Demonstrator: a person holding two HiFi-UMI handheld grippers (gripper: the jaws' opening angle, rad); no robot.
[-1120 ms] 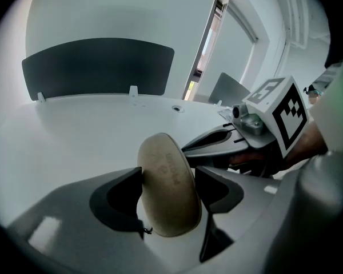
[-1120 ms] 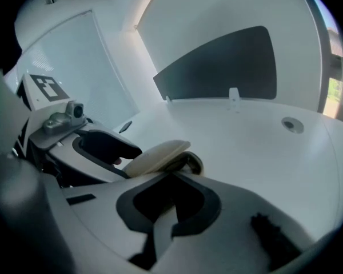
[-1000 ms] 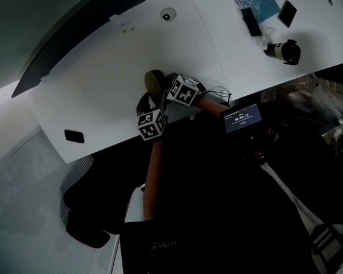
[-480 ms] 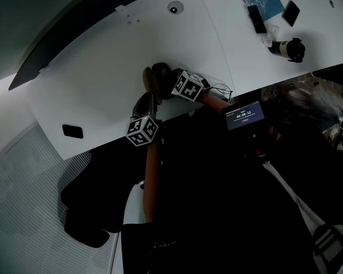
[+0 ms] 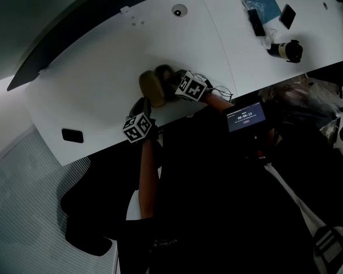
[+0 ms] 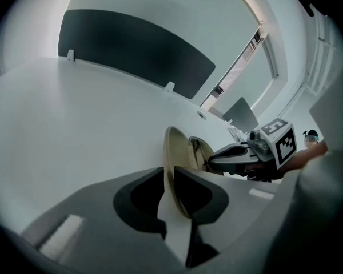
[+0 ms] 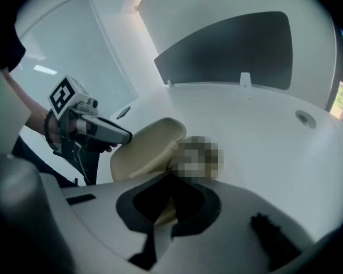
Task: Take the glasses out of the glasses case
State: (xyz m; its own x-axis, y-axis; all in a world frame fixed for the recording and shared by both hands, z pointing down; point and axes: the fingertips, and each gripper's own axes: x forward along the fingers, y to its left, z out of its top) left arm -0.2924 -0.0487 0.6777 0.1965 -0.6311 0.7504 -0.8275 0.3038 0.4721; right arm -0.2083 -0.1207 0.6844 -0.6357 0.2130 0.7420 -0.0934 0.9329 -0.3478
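Now, left claw (image 6: 169,176) just closing on case lid (image 6: 174,150)

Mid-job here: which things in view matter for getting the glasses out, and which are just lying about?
For the job:
glasses case, open
glasses inside it

Lying about:
blue pouch
two dark flat devices
black-and-white cylinder
black slab at left
small lit screen

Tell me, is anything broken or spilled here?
Nothing looks broken or spilled. The case lies open on the table. The left tongs have just been closing on its raised lid, and the right tongs are shut on its other half.
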